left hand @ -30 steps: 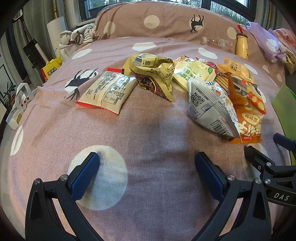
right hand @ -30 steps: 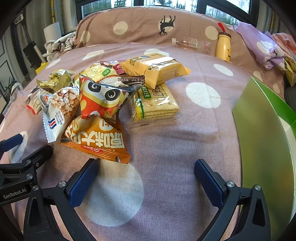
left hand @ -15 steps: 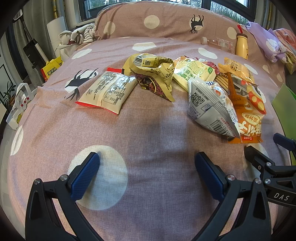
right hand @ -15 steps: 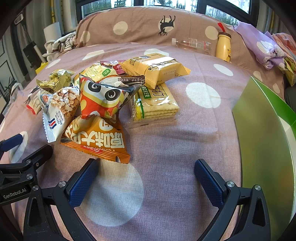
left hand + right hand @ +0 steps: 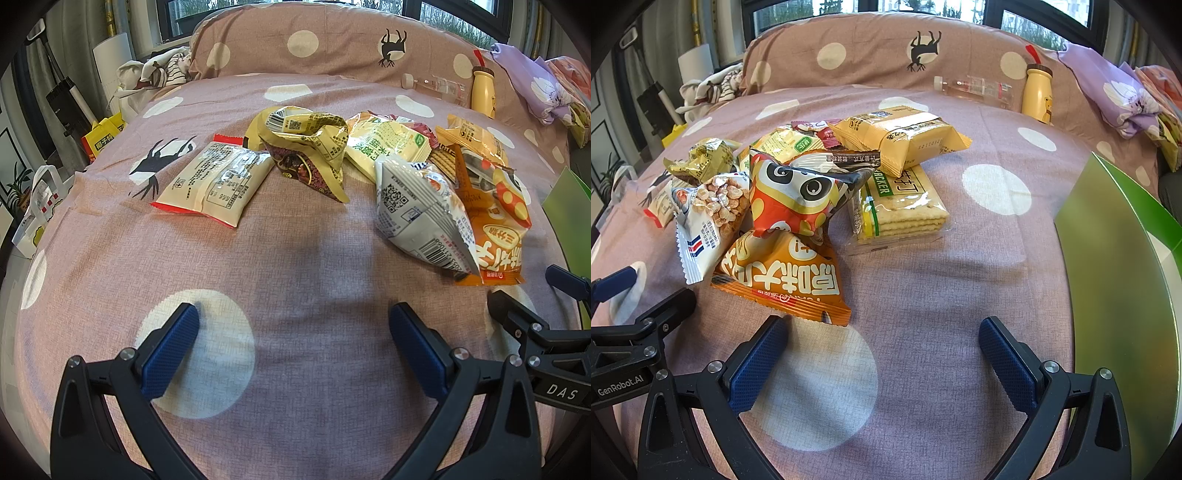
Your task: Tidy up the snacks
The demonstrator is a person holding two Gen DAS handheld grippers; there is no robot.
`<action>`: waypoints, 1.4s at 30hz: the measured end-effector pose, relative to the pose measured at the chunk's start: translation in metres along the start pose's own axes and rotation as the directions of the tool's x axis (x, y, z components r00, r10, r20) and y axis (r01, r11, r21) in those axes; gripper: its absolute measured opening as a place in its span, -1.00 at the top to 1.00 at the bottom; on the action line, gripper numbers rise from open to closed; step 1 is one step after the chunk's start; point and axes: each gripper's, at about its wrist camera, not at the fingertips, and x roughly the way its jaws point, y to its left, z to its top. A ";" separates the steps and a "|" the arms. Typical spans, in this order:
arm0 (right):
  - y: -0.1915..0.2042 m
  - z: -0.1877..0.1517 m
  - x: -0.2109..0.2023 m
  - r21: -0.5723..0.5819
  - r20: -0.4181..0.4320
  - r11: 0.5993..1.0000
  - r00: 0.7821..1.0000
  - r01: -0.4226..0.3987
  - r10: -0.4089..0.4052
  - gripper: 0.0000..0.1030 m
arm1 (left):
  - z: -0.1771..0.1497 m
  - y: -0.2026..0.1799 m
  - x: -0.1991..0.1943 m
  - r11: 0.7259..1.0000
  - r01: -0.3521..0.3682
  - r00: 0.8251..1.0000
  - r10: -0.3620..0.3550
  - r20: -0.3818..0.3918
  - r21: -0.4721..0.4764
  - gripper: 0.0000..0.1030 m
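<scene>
Claws both spread wide, nothing between the pads, low over the bedspread (image 5: 295,266) and pointing at the snack pile. Left claw (image 5: 293,347) sits on the pile's left side, above a white dot; the right claw's tip pokes into its frame at far right. Right claw (image 5: 882,354) is just short of the orange triangular bag (image 5: 783,277), with the green box (image 5: 1123,280) to its right, cut off by the frame edge. Snacks lie mid-bed: cream flat packet (image 5: 214,182) off left alone, crumpled gold bag (image 5: 306,147), white peanut bag (image 5: 709,221), owl-print bag (image 5: 798,195), cracker pack (image 5: 901,210) half under the yellow biscuit pack (image 5: 905,136). Packs at the back overlap; labels unreadable.
</scene>
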 end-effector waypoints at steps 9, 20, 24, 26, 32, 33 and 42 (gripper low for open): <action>0.000 0.000 0.000 0.000 0.000 1.000 1.000 0.000 0.000 -0.99 | 0.000 0.000 0.000 1.000 0.000 1.000 0.000 0.000 0.000 -1.00; 0.001 0.000 0.000 0.001 -0.002 1.000 1.000 0.008 -0.008 -0.99 | 0.000 0.000 0.000 1.000 0.000 1.000 0.000 0.000 0.000 -1.00; 0.002 -0.001 -0.001 0.034 -0.011 0.999 1.000 0.025 -0.025 -0.99 | 0.002 -0.002 0.000 1.000 -0.019 1.000 0.019 -0.014 -0.002 -1.00; 0.002 0.003 0.000 0.038 -0.041 0.999 0.999 0.019 -0.017 -0.99 | 0.006 0.000 0.000 1.000 -0.003 0.999 0.003 -0.040 -0.016 -0.98; -0.019 0.016 -0.042 0.199 0.018 0.970 0.991 -0.137 0.136 -0.99 | 0.024 0.023 -0.034 0.977 0.150 0.988 -0.152 0.002 -0.152 -0.90; -0.021 0.020 -0.051 0.217 0.042 0.964 0.988 -0.152 0.146 -0.99 | 0.027 0.025 -0.043 0.971 0.175 0.985 -0.173 0.026 -0.163 -0.90; -0.030 0.077 -0.078 0.345 0.132 0.877 0.942 -0.335 0.308 -0.55 | 0.087 -0.023 -0.075 0.905 0.419 0.908 -0.417 0.039 -0.073 -0.11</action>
